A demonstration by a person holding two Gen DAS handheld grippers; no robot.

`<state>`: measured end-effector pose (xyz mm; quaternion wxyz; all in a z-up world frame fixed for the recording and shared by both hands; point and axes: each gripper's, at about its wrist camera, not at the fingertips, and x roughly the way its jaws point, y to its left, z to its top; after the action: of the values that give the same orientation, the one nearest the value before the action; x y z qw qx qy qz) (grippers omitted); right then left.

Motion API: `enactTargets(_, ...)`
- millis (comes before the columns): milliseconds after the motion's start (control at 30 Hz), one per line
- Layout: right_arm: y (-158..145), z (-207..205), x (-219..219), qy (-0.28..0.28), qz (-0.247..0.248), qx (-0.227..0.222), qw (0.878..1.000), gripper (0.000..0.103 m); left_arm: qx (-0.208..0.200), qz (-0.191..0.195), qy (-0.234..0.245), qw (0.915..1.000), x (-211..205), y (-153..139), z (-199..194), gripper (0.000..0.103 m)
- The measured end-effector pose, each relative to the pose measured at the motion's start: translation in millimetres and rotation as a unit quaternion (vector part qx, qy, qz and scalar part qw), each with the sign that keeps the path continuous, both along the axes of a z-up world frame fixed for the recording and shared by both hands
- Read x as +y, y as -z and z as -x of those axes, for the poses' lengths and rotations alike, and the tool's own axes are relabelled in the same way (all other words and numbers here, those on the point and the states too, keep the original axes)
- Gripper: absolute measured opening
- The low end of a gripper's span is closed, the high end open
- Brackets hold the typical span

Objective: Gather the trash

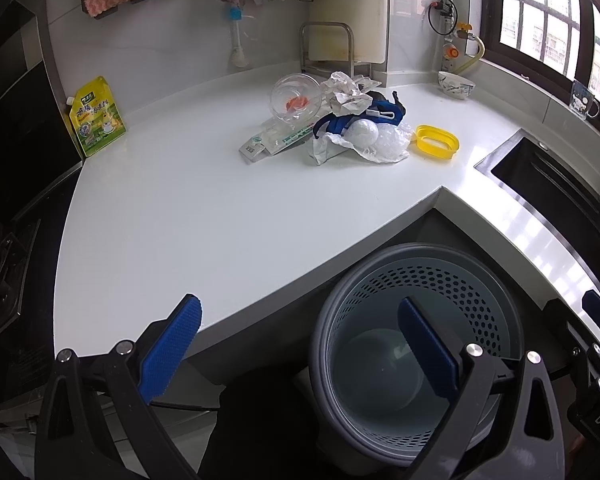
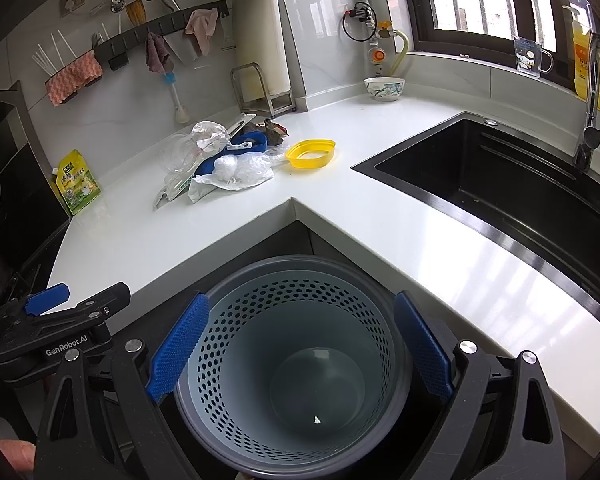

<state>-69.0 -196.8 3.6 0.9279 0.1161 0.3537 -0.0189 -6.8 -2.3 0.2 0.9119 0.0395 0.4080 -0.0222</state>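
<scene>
A pile of trash (image 1: 340,120) lies on the white counter (image 1: 180,208): a clear plastic cup (image 1: 296,98), crumpled paper (image 1: 346,88), a blue wrapper (image 1: 380,114), thin plastic bags (image 1: 380,142) and a flat packet (image 1: 268,142). The same pile (image 2: 224,160) shows in the right wrist view. A grey perforated bin (image 2: 236,320) stands on the floor in the counter's inner corner, with a tiny white scrap (image 2: 318,420) at its bottom. My right gripper (image 2: 302,350) hangs open over the bin, holding nothing. My left gripper (image 1: 300,346) is open beside the bin (image 1: 440,280), holding nothing.
A yellow oval lid (image 1: 437,141) lies right of the pile. A yellow pouch (image 1: 96,116) leans at the far left by the stove. A bowl (image 2: 384,88) sits at the back, a black sink (image 2: 500,188) to the right. Cloths hang on the wall rack (image 2: 160,32).
</scene>
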Motion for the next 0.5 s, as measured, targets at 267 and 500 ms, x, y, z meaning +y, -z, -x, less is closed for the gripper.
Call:
enactTargets(267,4.0,-8.5,-0.8,-0.005,-0.004,0.004,1.000,0.089,-0.004,-0.004,-0.009,0.9999,3.3,-2.2,-5.6,0.097)
enactTargets(500,5.2,-29.0,-12.8,-0.004,-0.002,0.005,1.000,0.089,-0.021,0.004,-0.017,0.9996,14.6,-9.2,-25.3,0.097)
